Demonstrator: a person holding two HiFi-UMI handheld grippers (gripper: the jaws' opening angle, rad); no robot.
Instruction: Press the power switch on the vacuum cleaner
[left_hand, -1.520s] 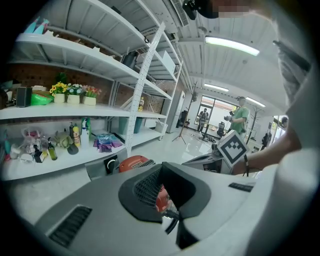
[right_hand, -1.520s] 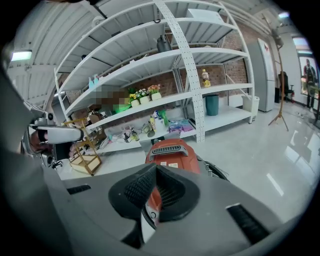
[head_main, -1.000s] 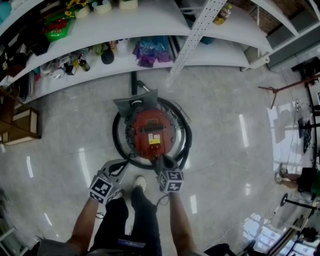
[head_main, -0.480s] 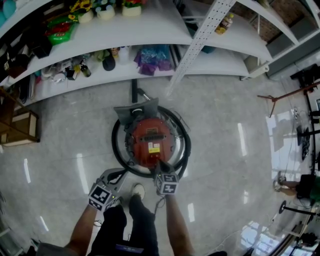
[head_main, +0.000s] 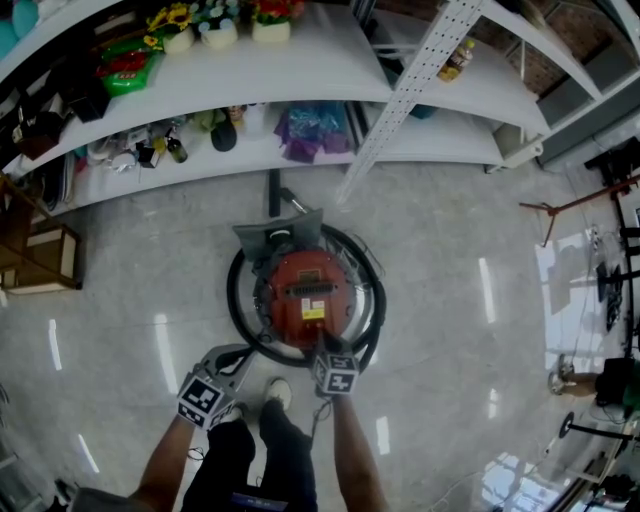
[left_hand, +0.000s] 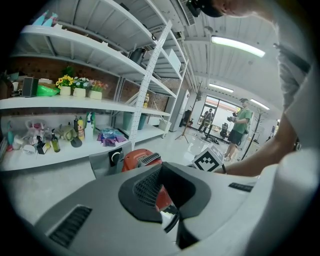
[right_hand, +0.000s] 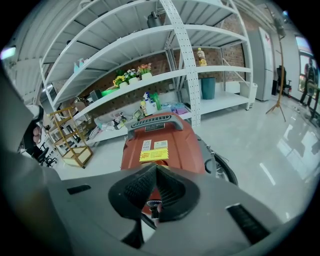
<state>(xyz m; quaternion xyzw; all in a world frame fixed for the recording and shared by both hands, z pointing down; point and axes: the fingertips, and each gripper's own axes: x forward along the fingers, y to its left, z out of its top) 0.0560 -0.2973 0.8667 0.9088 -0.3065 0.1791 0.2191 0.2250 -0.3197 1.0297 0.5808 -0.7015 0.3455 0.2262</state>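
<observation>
A red canister vacuum cleaner (head_main: 305, 295) stands on the pale floor, ringed by its black hose (head_main: 235, 300). My right gripper (head_main: 322, 346) hovers at the vacuum's near end with its jaws shut and nothing between them. In the right gripper view (right_hand: 156, 168) the pads meet just in front of the red body (right_hand: 162, 145), below its yellow label and black handle. My left gripper (head_main: 243, 352) is to the left of the vacuum, near the hose, and is also shut and empty. The left gripper view (left_hand: 162, 167) shows the vacuum (left_hand: 135, 159) beyond its tips. I cannot make out the switch.
A grey floor nozzle (head_main: 278, 232) leans at the vacuum's far side. White shelving (head_main: 250, 60) with bottles, flowers and bags runs behind. A wooden rack (head_main: 40, 255) stands at left, a tripod (head_main: 560, 180) at right. People (left_hand: 240, 130) stand far off. My legs are below the grippers.
The right gripper has edged a little closer to the vacuum's near end. The left gripper has crept forward slightly. The head view has shifted a little.
</observation>
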